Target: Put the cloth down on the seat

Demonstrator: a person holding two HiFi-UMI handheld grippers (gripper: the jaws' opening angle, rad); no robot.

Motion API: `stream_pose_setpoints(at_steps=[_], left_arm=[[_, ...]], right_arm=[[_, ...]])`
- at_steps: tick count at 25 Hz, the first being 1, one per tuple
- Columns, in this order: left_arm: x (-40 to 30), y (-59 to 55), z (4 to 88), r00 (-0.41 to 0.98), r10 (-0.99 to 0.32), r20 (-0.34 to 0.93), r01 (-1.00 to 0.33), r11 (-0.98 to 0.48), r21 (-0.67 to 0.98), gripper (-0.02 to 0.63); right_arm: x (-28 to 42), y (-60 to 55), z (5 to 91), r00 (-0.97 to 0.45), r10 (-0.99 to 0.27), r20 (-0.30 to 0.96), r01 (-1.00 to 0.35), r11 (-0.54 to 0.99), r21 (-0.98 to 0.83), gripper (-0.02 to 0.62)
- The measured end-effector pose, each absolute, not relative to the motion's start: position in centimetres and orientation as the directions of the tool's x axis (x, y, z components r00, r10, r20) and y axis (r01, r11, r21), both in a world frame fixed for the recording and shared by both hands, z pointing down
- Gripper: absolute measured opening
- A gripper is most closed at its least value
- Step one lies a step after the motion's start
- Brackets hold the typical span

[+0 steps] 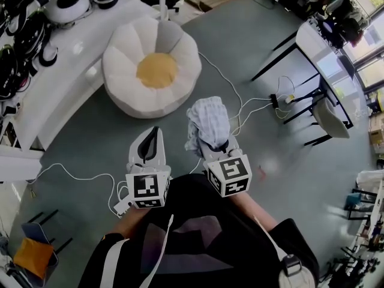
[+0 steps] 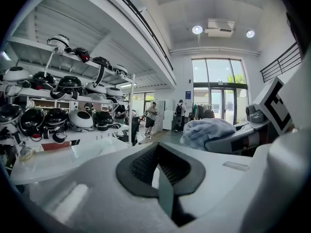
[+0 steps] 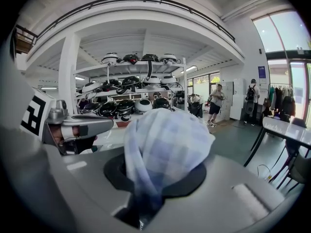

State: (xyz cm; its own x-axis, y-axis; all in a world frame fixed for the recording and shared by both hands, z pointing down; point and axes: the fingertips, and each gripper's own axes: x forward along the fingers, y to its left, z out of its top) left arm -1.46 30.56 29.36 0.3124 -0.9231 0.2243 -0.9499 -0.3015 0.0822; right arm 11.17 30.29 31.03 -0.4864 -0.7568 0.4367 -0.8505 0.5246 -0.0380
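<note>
The checked cloth was clamped in the right gripper, bunched above the jaws and held over the grey floor, well short of the flower-shaped seat. The left gripper was carried just beside it, jaws together with nothing between them. A white cable was trailed across the floor near the cloth. What seemed to be headsets were piled on the bench at the left. A table and chair were set at the right.
</note>
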Motion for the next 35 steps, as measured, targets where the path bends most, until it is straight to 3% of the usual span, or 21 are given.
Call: stream_pose_setpoints(at_steps=[12, 23, 35], left_arm=[[-6.3, 31.6, 29.8, 0.291, -0.928, 0.233, -0.956, -0.276, 0.098, 0.001], [-12.4, 32.2, 29.6, 0.147, -0.963, 0.225, -0.988, -0.131, 0.084, 0.002], [-13.3, 27.1, 30.7, 0.085, -0.957, 0.277, -0.995, -0.065, 0.082, 0.002]], right_arm=[[5.9, 30.5, 31.0, -0.511, -0.739, 0.439, -0.828, 0.56, -0.023, 0.092], [-1.0, 29.1, 30.7, -0.622, -0.65, 0.436, -0.726, 0.688, -0.01, 0.092], [-1.7, 22.7, 31.8, -0.653, -0.619, 0.436, -0.7, 0.713, -0.037, 0.092]])
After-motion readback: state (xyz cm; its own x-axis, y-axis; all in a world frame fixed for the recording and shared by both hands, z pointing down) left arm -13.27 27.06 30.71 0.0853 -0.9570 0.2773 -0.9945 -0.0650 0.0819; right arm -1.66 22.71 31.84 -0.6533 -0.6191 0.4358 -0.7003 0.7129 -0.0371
